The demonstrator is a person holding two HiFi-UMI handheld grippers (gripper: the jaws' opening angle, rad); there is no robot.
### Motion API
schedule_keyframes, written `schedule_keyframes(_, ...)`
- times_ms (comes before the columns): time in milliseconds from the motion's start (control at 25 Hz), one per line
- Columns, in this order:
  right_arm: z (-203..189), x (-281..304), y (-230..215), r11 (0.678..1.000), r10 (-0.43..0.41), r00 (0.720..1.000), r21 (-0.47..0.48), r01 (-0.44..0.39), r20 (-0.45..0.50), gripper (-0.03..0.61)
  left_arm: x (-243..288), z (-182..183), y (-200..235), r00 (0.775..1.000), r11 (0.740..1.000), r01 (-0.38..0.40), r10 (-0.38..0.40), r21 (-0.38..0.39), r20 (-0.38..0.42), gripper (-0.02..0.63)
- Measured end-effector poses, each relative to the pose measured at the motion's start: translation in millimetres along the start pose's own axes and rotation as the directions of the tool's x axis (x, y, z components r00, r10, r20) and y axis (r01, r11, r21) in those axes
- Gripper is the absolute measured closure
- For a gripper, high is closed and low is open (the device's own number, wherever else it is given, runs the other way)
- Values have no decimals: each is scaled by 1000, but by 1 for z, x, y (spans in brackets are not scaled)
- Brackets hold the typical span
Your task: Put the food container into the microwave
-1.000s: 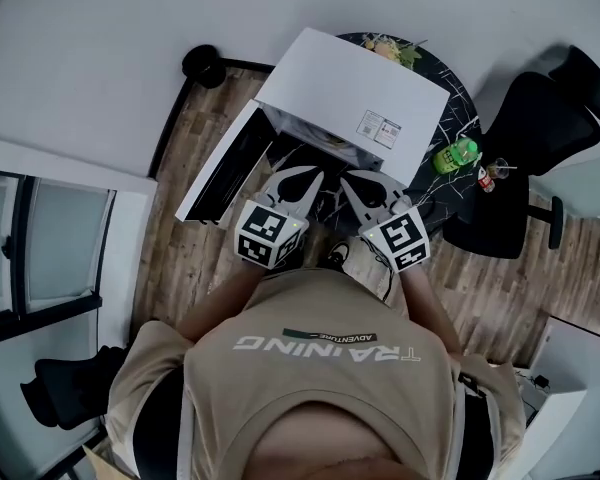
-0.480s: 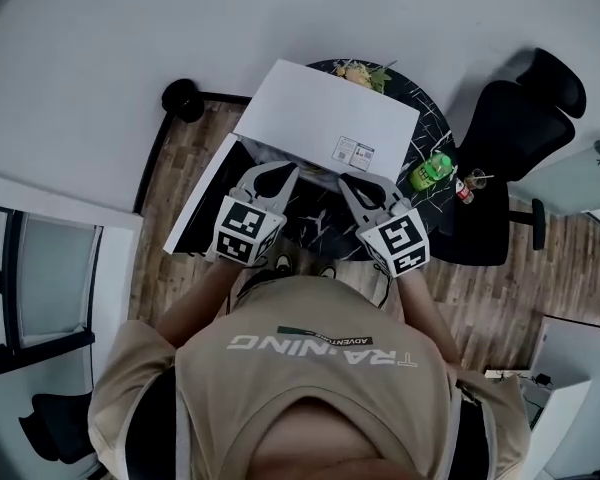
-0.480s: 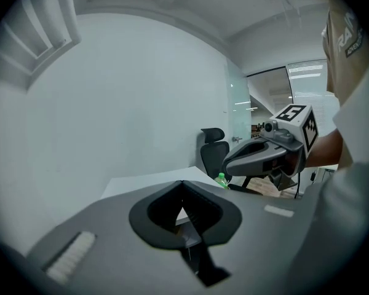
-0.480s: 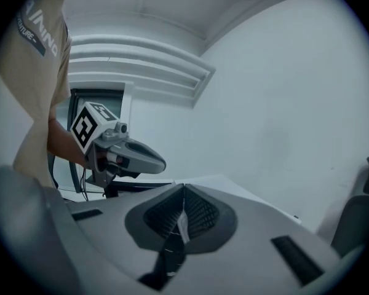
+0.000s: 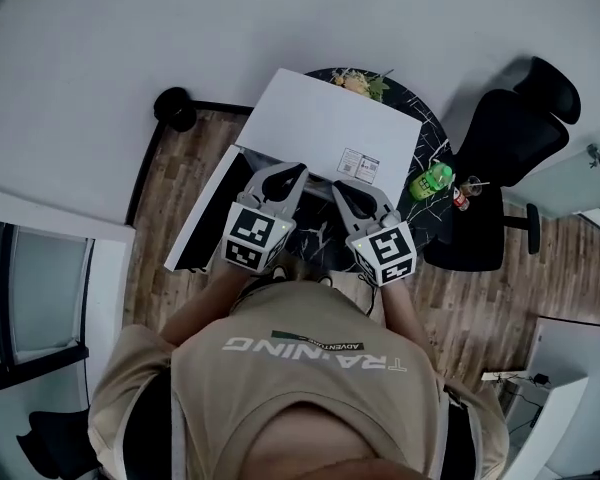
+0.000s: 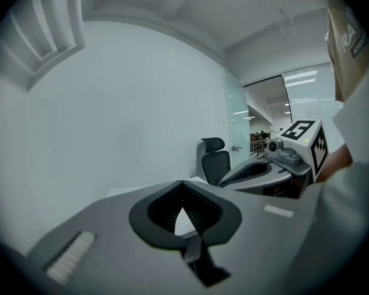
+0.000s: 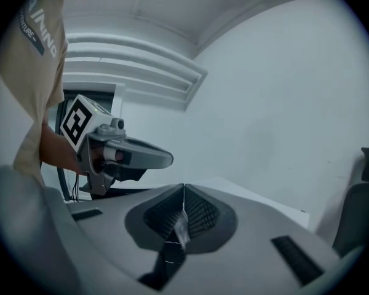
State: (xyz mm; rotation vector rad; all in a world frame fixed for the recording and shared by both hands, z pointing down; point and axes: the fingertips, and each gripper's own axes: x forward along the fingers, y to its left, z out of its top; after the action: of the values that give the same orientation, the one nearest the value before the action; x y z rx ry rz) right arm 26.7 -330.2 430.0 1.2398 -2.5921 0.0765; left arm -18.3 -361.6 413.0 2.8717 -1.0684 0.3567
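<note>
Seen from above, a person [image 5: 310, 388] in a tan shirt stands at a round black table [image 5: 435, 133] in the upper middle of the frame, a gripper in each hand; the left gripper [image 5: 285, 171] and the right gripper [image 5: 342, 186] are held side by side, slightly apart, both pointing at the front of a white microwave [image 5: 330, 118] that fills most of the tabletop; the microwave's door [image 5: 195, 223] hangs open toward the left of the frame, over the wooden floor [image 5: 180, 178]; each gripper's own view shows its jaws clenched tip to tip with nothing held between them, aimed at a pale wall; a dish of food [image 5: 360, 81] with greens sits at the table's far edge, at top centre, behind the microwave and well apart from both grippers, too small to tell whether it is a lidded container; a green bottle [image 5: 431, 181] stands on the table just right of the microwave; a black office chair [image 5: 510, 128] stands beside the table at the right of the frame.
</note>
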Motion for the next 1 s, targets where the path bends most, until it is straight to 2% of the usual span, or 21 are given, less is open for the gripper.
schedule_keyframes(240, -23, 7, -2, 997, -68, 998, 17, 69, -18, 568, 1, -22, -5, 999, 998, 32, -33, 61, 15, 606)
schedule_keyframes(560, -38, 15, 5, 988, -147, 989, 45, 146, 1, 568, 0, -66, 2, 998, 998, 54, -54, 30, -15, 606)
schedule_keyframes(760, -46, 16, 28, 985, -166, 986, 46, 165, 5, 568, -6, -69, 2, 997, 997, 75, -75, 34, 20, 606)
schedule_keyframes(1000, -56, 19, 44, 979, -190, 980, 59, 193, -55, 568, -16, -74, -9, 993, 994, 105, -106, 37, 44, 606)
